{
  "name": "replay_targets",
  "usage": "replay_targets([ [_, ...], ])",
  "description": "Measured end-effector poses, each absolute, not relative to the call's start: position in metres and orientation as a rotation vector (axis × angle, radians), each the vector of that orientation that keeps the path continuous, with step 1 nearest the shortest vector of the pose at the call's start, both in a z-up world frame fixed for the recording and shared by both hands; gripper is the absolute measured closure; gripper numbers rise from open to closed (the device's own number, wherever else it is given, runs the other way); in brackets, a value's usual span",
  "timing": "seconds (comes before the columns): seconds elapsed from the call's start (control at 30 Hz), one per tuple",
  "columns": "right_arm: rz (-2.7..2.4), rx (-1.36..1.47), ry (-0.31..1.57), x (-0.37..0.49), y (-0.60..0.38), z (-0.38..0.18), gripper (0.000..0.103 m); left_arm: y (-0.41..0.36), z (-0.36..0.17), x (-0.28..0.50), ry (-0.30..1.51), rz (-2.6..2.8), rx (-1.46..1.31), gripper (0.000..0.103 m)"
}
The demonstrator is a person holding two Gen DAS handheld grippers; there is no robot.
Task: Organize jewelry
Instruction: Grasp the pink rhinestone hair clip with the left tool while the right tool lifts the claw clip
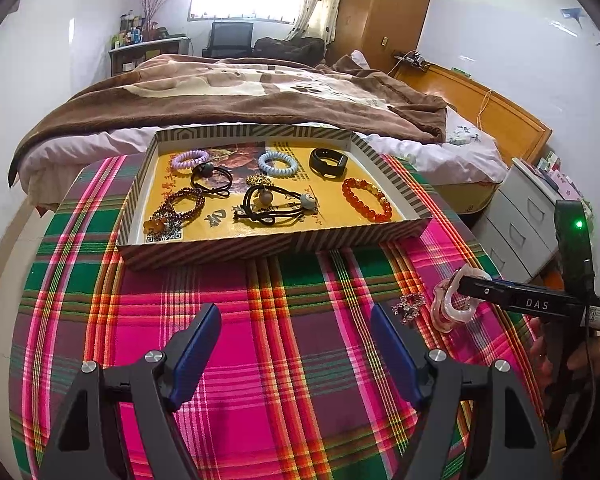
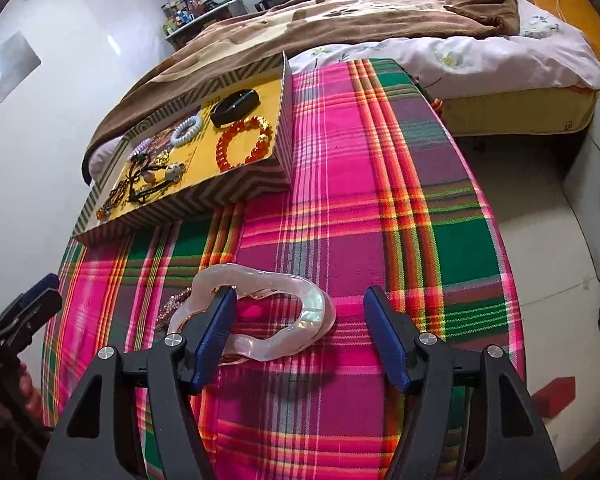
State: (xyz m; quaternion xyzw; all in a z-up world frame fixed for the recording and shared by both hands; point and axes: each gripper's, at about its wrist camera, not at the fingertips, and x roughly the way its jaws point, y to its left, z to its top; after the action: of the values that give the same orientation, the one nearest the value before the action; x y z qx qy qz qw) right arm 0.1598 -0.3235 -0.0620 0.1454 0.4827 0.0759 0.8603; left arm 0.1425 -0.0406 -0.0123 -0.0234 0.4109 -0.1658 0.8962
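The right gripper [image 2: 300, 320] is hanging low over the plaid-covered surface [image 2: 380, 184] with its fingers [image 2: 216, 332] standing apart. A wavy, pearly pink hair clip [image 2: 300, 320] is lying flat on the cloth between them; the left finger is reaching through the clip's open middle, while the right finger is standing clear of its outer edge — nothing is clamping it. Just beside the clip, on its left, a small sparkly piece [image 2: 172, 304] is resting on the cloth, too small to make out.

The left gripper [image 1: 296, 336] is hovering nearer the surface's front edge, its fingers [image 1: 196, 344] spread wide with only bare cloth between them.

Farther back, a shallow striped box [image 1: 236, 250] is sitting on the cloth, already holding jewelry: a red bead bracelet [image 1: 366, 200], a black band [image 1: 328, 162], a blue coil tie [image 1: 278, 162], a purple coil tie [image 1: 190, 159], black hair ties [image 1: 276, 204] and a dark bead string [image 1: 180, 204].
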Motion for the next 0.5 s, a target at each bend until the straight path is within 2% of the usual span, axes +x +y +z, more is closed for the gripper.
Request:
replay_targets([
  [0.1,0.150,0.291,1.015,0.160,-0.320,-0.061,0.037,-0.043,-0.013,0.143,0.858,-0.346,-0.047,0.027],
  [0.2,0.185,0.333,1.006,0.160,-0.321,-0.061,0.051,-0.045,-0.014,0.144,0.863,-0.351,-0.047,0.027],
  [0.5,0.183,0.382,0.970,0.153,-0.329,-0.061,0.052,-0.051,-0.017,0.145,0.873,-0.360,-0.032,0.027],
])
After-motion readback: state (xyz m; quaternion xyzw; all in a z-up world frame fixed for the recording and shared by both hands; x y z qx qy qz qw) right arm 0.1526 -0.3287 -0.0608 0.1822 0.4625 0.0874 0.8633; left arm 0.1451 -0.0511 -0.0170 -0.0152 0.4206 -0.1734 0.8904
